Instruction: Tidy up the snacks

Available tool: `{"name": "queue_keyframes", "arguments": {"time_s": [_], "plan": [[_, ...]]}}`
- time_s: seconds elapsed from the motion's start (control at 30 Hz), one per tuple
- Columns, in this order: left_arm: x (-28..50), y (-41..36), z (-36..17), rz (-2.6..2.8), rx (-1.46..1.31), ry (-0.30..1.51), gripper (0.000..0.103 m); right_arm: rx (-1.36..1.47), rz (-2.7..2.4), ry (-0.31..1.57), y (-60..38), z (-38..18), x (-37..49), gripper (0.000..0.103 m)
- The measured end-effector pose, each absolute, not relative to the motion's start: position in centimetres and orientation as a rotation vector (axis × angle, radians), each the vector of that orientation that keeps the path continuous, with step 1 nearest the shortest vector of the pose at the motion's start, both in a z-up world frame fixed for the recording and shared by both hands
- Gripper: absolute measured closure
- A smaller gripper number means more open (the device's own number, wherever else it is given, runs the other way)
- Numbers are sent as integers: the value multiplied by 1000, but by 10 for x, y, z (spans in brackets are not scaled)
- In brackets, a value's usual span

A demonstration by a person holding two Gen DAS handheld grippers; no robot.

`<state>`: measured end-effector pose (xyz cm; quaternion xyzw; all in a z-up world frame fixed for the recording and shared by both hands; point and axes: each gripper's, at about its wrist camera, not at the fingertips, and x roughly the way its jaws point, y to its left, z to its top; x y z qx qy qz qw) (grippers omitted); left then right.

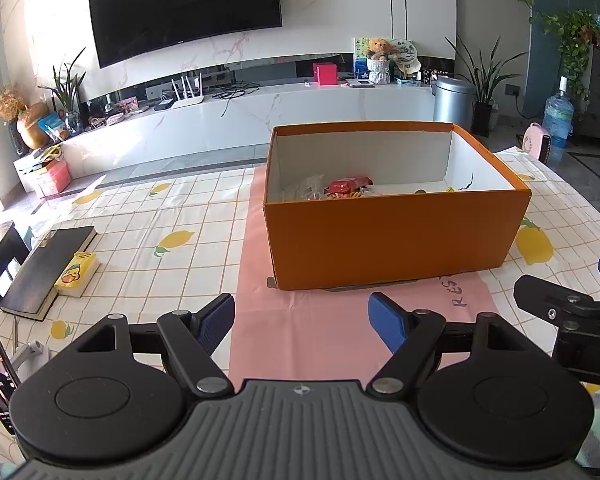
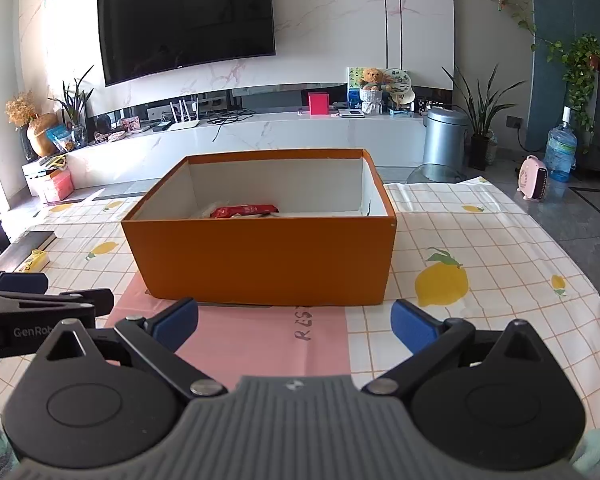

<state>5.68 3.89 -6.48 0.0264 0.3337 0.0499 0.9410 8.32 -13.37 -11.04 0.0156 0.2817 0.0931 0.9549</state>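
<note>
An open orange box (image 1: 392, 236) stands on a pink mat (image 1: 300, 332) on the table; it also shows in the right wrist view (image 2: 268, 260). Inside lie a red snack packet (image 1: 346, 185), also seen from the right wrist (image 2: 244, 211), clear wrappers and small bits. My left gripper (image 1: 302, 318) is open and empty, low over the mat in front of the box. My right gripper (image 2: 294, 322) is open and empty, beside the left one, also before the box. Each gripper shows at the edge of the other's view.
A black book (image 1: 44, 272) with a yellow pack (image 1: 76, 274) on it lies at the table's left. The lemon-print cloth (image 2: 480, 264) covers the table. A TV wall, a cabinet, a bin (image 2: 444, 136) and plants stand beyond.
</note>
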Motion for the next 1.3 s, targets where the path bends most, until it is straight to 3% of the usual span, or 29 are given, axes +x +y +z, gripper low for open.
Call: {"name": "queue_keyframes", "arguments": {"time_s": [1.3], "plan": [[55, 41, -59, 105, 52, 677, 14, 17, 179, 556, -132, -108, 80, 4]]}}
